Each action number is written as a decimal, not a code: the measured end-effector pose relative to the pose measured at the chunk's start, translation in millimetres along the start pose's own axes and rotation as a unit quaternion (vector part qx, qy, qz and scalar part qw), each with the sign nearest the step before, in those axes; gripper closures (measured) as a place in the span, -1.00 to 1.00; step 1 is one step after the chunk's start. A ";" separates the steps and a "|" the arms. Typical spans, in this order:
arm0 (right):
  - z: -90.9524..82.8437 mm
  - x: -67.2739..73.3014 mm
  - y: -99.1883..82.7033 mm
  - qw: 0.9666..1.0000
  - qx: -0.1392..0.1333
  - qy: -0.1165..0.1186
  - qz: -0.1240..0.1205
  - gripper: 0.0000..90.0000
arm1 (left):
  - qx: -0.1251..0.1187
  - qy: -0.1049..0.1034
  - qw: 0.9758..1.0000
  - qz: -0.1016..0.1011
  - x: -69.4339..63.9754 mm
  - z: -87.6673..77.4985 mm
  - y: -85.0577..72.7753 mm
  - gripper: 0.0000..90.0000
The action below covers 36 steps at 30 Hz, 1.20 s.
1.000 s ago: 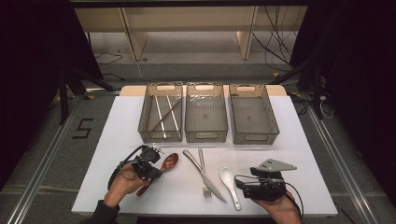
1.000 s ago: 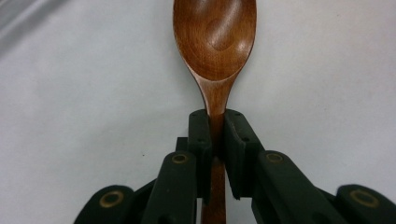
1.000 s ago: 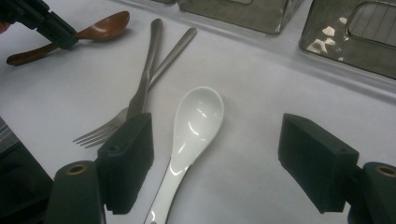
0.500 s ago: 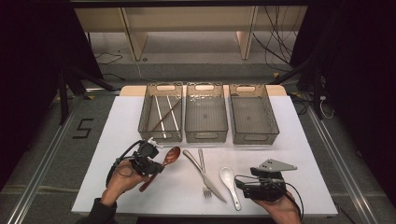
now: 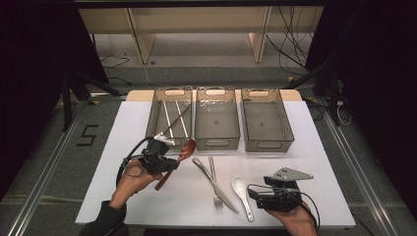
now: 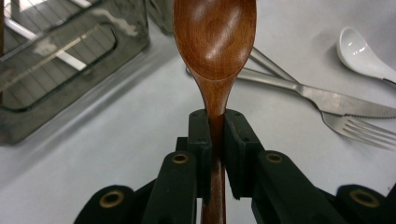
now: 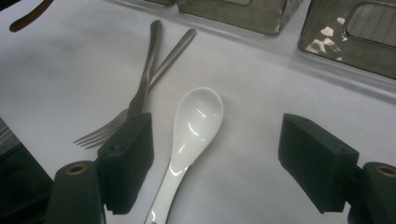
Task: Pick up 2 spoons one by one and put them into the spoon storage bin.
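A brown wooden spoon (image 5: 180, 154) is lifted off the white table (image 5: 123, 132), its handle clamped by my left gripper (image 5: 167, 163). In the left gripper view the pads pinch the handle of the wooden spoon (image 6: 215, 51) with the bowl pointing away from my left gripper (image 6: 216, 135). My right gripper (image 5: 253, 194) rests at the front right, open. In the right gripper view, the white ceramic spoon (image 7: 190, 135) lies between the spread jaws of my right gripper (image 7: 224, 154), untouched. A knife (image 5: 214, 185) and fork (image 5: 215, 185) lie crossed at the middle.
Three clear plastic bins stand in a row at the back: the left bin (image 5: 153, 116) holds chopsticks, while the middle bin (image 5: 217, 142) and right bin (image 5: 267, 118) hold nothing. Dark floor and cables surround the table.
My left gripper has risen with the wooden spoon and shifted slightly toward the bins. The right gripper has stayed in place.
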State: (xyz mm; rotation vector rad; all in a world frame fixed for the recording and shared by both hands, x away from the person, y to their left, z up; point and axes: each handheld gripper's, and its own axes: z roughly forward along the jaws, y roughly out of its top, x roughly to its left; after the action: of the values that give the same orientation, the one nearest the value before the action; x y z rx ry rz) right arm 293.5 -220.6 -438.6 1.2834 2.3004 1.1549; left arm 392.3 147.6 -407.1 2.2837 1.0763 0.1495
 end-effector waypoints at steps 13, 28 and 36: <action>0.3 -0.2 0.0 1.000 0.001 0.001 0.001 -0.39 | -0.049 -0.007 0.999 -0.004 5.0 -4.1 31.1 0.81; 0.7 -1.2 -0.4 1.000 0.001 0.003 0.002 -0.39 | -0.091 -0.013 0.996 -0.010 8.0 -1.3 84.5 0.81; 0.6 -2.1 -0.6 1.000 0.001 0.003 0.004 -0.39 | -0.099 -0.010 0.995 -0.008 10.2 6.4 107.2 0.80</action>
State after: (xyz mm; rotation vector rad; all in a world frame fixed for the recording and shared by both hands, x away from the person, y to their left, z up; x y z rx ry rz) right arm 294.7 -222.2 -439.7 1.2919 2.3027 1.1607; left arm 472.6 99.6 -353.2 2.0943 1.0226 0.2161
